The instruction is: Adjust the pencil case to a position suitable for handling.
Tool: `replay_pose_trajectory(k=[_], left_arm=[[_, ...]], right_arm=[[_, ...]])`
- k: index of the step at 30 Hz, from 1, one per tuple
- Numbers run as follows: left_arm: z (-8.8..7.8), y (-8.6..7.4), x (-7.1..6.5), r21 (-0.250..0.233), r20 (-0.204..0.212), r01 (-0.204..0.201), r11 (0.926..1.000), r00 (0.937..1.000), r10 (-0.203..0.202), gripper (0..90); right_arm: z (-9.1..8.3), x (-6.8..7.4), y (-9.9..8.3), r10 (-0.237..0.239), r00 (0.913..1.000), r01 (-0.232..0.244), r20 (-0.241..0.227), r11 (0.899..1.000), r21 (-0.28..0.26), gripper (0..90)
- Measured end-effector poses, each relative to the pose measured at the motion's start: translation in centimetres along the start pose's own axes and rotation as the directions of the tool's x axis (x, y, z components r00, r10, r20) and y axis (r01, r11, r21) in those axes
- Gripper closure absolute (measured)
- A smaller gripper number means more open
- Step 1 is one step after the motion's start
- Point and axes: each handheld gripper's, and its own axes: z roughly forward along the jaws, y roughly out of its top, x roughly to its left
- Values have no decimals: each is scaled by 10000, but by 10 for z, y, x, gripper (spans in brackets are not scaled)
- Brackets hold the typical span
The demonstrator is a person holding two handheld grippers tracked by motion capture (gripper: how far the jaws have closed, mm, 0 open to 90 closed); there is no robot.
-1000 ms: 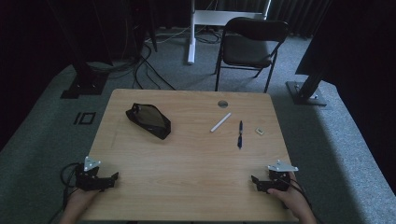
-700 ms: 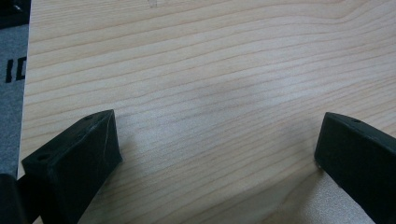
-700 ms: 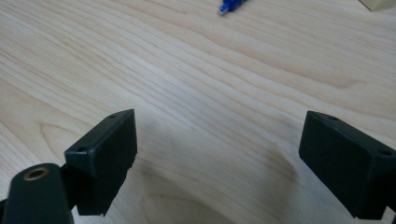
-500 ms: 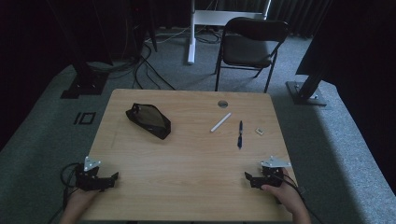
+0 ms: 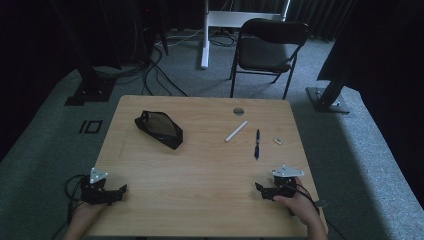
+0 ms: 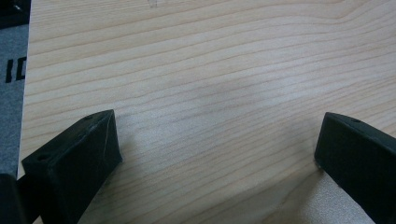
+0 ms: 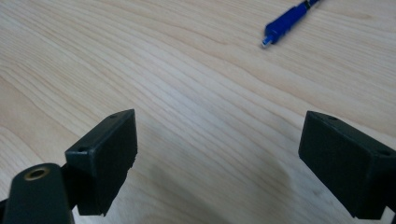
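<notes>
- Currently both grippers are sitting low at the near edge of the pale wooden table (image 5: pixel 200 165), well apart from each other.
- The left gripper (image 5: pixel 121 189) is resting at the near left corner, its jaws spread wide with bare wood between them.
- The right gripper (image 5: pixel 258 187) is hovering at the near right, jaws likewise spread and gripping nothing.
- The slim blue pen (image 5: pixel 257 143) is lying flat on the table beyond the right gripper, apart from it; its tip (image 7: pixel 266 42) is pointing toward the jaws in the right gripper view.
- A white stick (image 5: pixel 236 131) is lying just left of the pen, and a black mesh pouch (image 5: pixel 159 129) is resting farther left.
</notes>
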Motion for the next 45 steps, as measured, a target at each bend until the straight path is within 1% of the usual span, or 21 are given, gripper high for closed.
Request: replay_pose_trajectory(k=[7, 8, 12, 16, 22, 26, 29, 30, 45], left_arm=[[0, 0, 0, 10, 1, 1, 10000, 10000, -1, 1], [0, 0, 0, 14, 0, -4, 10000, 10000, 4, 1], [0, 0, 0, 12, 3, 2, 10000, 10000, -2, 1], [0, 0, 0, 15, 3, -1, 10000, 10000, 1, 1], [0, 0, 0, 12, 3, 3, 10000, 10000, -3, 1], [0, 0, 0, 14, 3, 0, 10000, 10000, 0, 1], [0, 0, 0, 11, 3, 0, 10000, 10000, 0, 1], [0, 0, 0, 15, 2, -1, 10000, 10000, 1, 1], [0, 0, 0, 15, 3, -2, 10000, 10000, 2, 1]], right_arm=[[6, 6, 9, -190, 9997, 189, -164, 9998, -87, 113], [8, 9, 12, -281, 9993, 279, -225, 9996, -98, 113], [12, 13, 17, -365, 9986, 359, -391, 9992, -163, 112], [16, 17, 21, -471, 9978, 463, -457, 9988, -175, 112], [20, 21, 27, -539, 9970, 526, -552, 9983, -232, 113], [24, 25, 31, -616, 9956, 596, -706, 9978, -290, 113], [26, 27, 32, -574, 9956, 551, -744, 9979, -331, 113], [28, 29, 34, -577, 9949, 549, -822, 9979, -355, 113], [41, 40, 45, -773, 9914, 735, -1058, 9965, -388, 113]])
